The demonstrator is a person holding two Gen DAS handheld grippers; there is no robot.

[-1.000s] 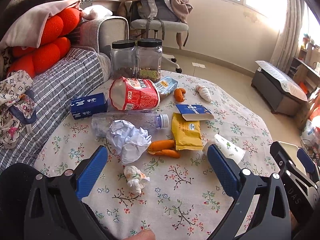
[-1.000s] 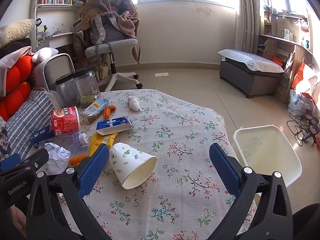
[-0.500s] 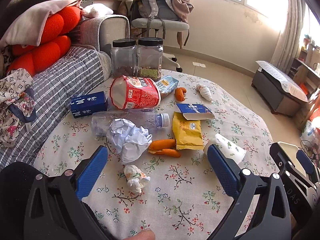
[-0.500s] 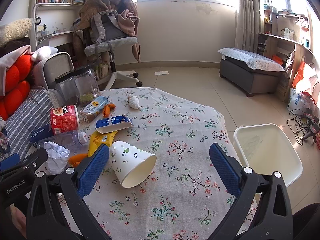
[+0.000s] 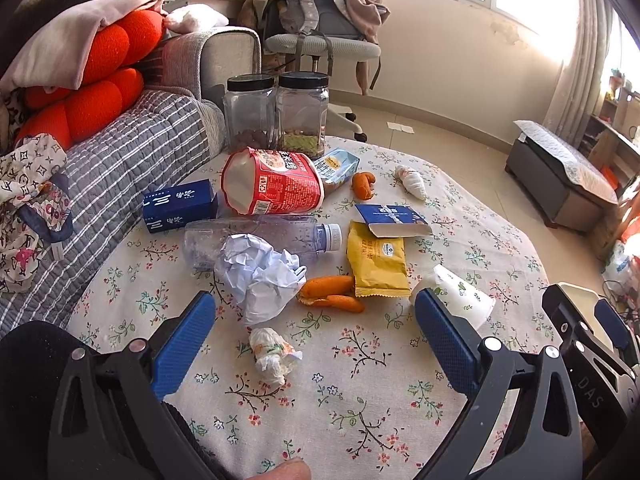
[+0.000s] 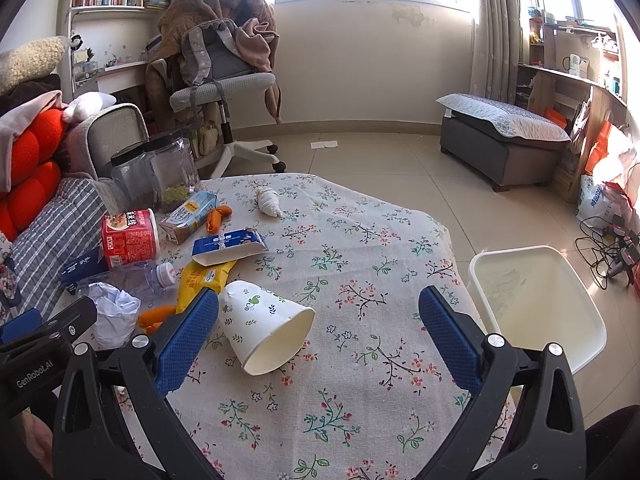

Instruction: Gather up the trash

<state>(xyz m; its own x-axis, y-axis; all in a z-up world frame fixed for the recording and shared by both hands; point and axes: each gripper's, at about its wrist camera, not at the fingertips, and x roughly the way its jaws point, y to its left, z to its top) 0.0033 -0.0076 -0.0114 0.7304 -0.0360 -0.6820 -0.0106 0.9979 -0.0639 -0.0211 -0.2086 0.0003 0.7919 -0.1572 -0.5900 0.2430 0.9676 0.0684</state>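
Paper and plastic litter is spread over a floral tablecloth [image 5: 360, 392], and nothing has yet been collected in the white bin [image 6: 536, 304], which is seen at the right of the right wrist view, on the floor just beyond the table edge. A paper cup [image 6: 266, 326] lies on its side at lower centre of that view, its open mouth turned toward the camera; being thin-walled and round, it could probably be crushed or rolled away if pinched off-centre. A crumpled paper ball [image 5: 260, 272] rests against a clear plastic bottle [image 5: 264, 236] in the middle of the left wrist view, so the bottle might be nudged and set rolling. A small tissue wad [image 5: 272, 354] lies nearest, at lower centre. The left gripper [image 5: 316, 334] is held low over the near table edge, its fingers spread wide and empty. The right gripper [image 6: 318, 334] is likewise held wide apart, its left finger [image 6: 188, 332] just beside the cup, apparently without contact.
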